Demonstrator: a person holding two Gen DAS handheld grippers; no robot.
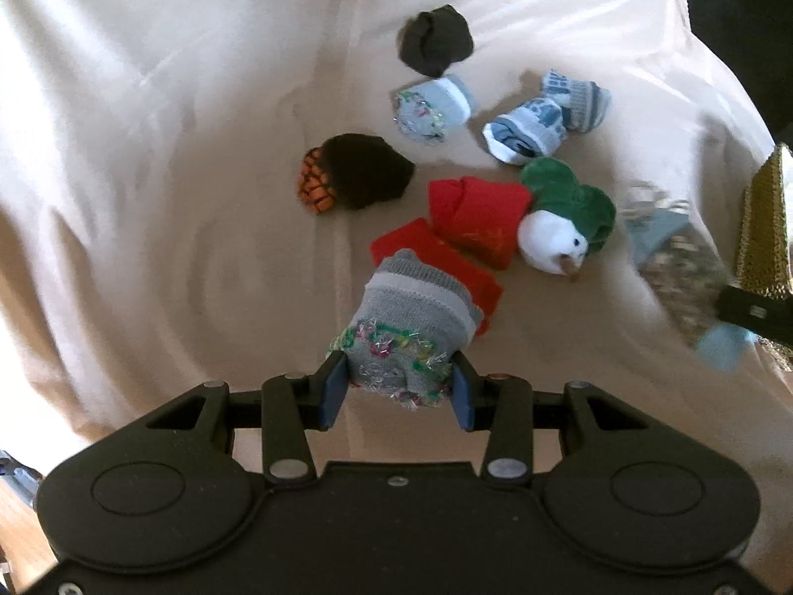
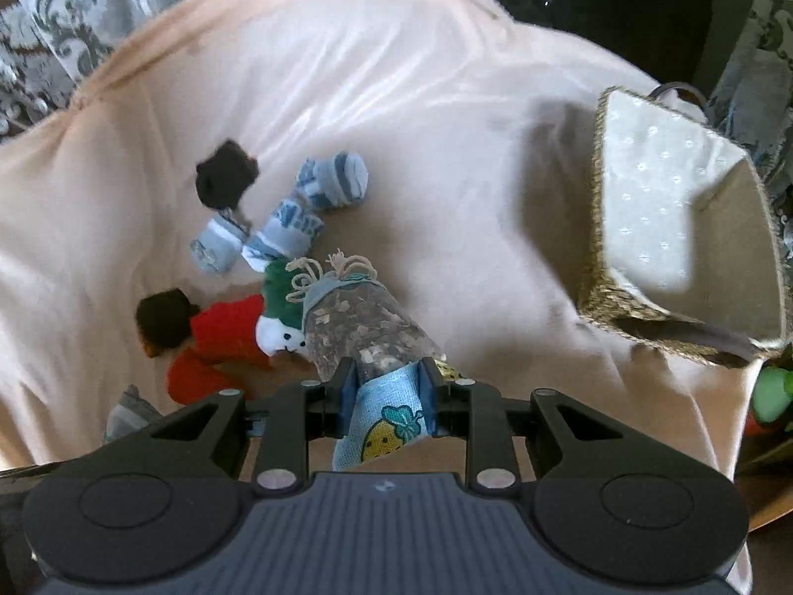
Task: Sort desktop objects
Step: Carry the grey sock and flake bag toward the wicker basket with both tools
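Observation:
My left gripper (image 1: 399, 386) is shut on a grey rolled sock with tinsel trim (image 1: 414, 327), held just above the red socks (image 1: 471, 220). My right gripper (image 2: 389, 396) is shut on a speckled sachet bag with a blue cloth end (image 2: 367, 332), held above the cloth; it also shows blurred in the left wrist view (image 1: 679, 267). A snowman toy with a green hat (image 1: 565, 228) lies beside the red socks. Blue-and-white socks (image 1: 545, 119), a second grey tinsel sock (image 1: 431, 109), a black sock (image 1: 436, 42) and a black-and-orange sock (image 1: 354, 176) lie farther out.
A woven basket with a white dotted lining (image 2: 684, 228) stands at the right, open and tilted toward me; its corner shows in the left wrist view (image 1: 765, 218). A wrinkled pale pink cloth (image 1: 173, 148) covers the table. Dark surroundings lie beyond the far edge.

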